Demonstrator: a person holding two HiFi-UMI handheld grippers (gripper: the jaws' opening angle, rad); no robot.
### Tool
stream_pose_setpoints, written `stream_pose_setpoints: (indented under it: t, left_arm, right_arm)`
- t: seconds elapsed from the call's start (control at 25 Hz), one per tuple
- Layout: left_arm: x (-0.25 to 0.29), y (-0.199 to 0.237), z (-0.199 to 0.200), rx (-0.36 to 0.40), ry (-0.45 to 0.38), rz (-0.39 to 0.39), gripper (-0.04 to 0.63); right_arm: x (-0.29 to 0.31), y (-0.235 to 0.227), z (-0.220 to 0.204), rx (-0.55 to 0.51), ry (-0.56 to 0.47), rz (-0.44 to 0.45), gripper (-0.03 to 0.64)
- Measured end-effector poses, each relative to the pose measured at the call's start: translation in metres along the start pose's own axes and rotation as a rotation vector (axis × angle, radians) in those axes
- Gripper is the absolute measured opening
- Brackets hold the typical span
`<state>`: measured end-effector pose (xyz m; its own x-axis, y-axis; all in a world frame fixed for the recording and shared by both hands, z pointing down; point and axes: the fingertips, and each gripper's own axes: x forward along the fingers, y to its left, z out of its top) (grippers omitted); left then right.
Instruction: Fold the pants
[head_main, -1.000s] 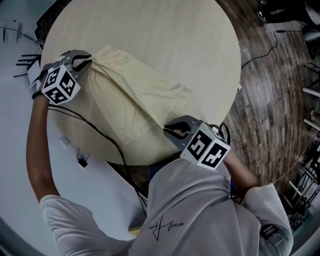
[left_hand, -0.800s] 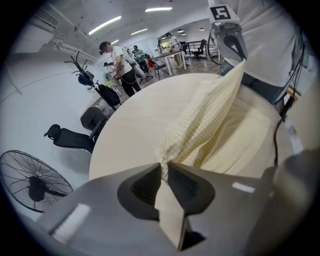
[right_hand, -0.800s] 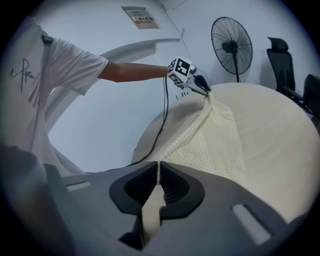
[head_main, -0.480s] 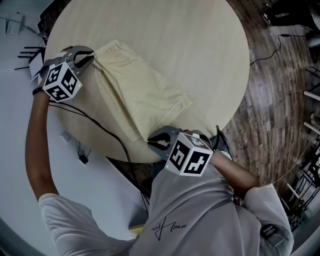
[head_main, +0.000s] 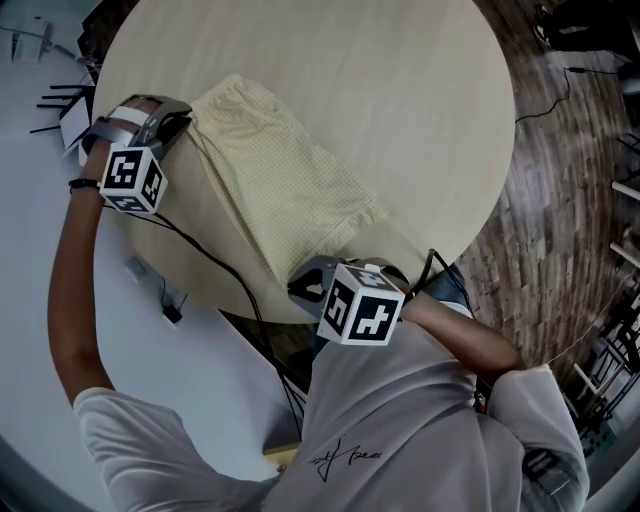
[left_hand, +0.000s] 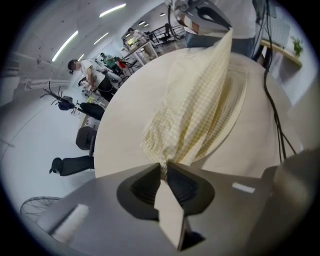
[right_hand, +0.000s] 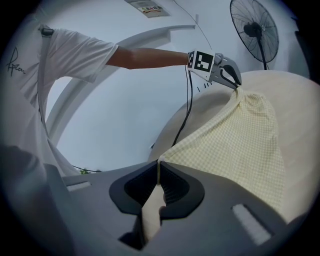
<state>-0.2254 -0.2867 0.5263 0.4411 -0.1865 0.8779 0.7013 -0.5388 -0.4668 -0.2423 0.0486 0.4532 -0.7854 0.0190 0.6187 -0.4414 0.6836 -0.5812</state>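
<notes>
Pale yellow checked pants (head_main: 285, 180) lie folded lengthwise on the round wooden table (head_main: 400, 90). My left gripper (head_main: 185, 122) is shut on the gathered end of the pants (left_hand: 200, 107) at the table's left side; its jaws have just been closing further on the cloth. At the table's near edge my right gripper (head_main: 298, 287) is shut on the other end's corner, where the pants (right_hand: 240, 140) stretch away from its jaws (right_hand: 159, 167) toward the left gripper (right_hand: 234, 80). The cloth hangs taut between the two.
Black cables (head_main: 200, 265) trail from the left gripper over the table's near edge. Wood flooring (head_main: 560, 200) with a cable lies to the right. A standing fan (right_hand: 260, 27) is behind the table; office chairs (left_hand: 75, 160) and a person stand far off.
My right gripper has dragged its corner of the pants leftward along the table's near edge. The left gripper has rolled and sunk a little, still holding the cloth. The pants lie flatter.
</notes>
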Motion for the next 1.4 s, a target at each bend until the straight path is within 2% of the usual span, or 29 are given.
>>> stream_pose_setpoints:
  t: [0.08,0.2,0.28,0.48,0.68,0.8,1.0,1.04,1.12,1.24,1.32,1.4]
  left_arm:
    - [0.002,-0.002,0.001,0.032,-0.005,0.021,0.089]
    - [0.003,-0.002,0.003,-0.075,-0.049,0.031,0.087]
    - [0.003,-0.004,0.001,-0.105,-0.062,0.026,0.087]
    - [0.002,-0.012,-0.001,-0.099,-0.068,0.012,0.088]
    - [0.003,-0.021,-0.007,-0.056,-0.055,0.012,0.087]
    - [0.004,-0.027,-0.013,-0.025,-0.036,0.014,0.087]
    - [0.005,-0.041,-0.031,-0.026,0.01,-0.008,0.092]
    - [0.005,-0.044,-0.034,-0.034,0.019,-0.011,0.1]
    - [0.005,-0.049,-0.041,-0.052,0.038,-0.019,0.16]
    - [0.001,-0.055,-0.048,-0.084,0.059,-0.021,0.177]
    - [-0.005,-0.056,-0.051,-0.129,0.06,-0.009,0.19]
    - [-0.013,-0.055,-0.051,-0.205,0.049,0.013,0.199]
  right_arm:
    - [0.005,-0.002,-0.002,-0.007,0.018,0.003,0.012]
    - [0.008,-0.004,-0.007,-0.008,0.041,0.0,0.012]
    - [0.009,-0.006,-0.01,-0.007,0.051,-0.004,0.012]
    - [0.012,-0.009,-0.011,-0.012,0.075,-0.012,0.012]
    - [0.021,-0.009,-0.01,-0.024,0.097,-0.008,0.012]
    - [0.028,-0.008,-0.009,-0.037,0.104,-0.003,0.012]
    - [0.044,-0.01,-0.014,-0.061,0.133,-0.01,0.012]
    - [0.048,-0.012,-0.016,-0.068,0.143,-0.018,0.012]
    - [0.056,-0.015,-0.02,-0.083,0.159,-0.03,0.014]
    - [0.064,-0.008,-0.022,-0.096,0.169,0.004,0.032]
    - [0.066,0.002,-0.018,-0.085,0.15,0.048,0.069]
    - [0.066,0.009,-0.013,-0.072,0.124,0.082,0.08]
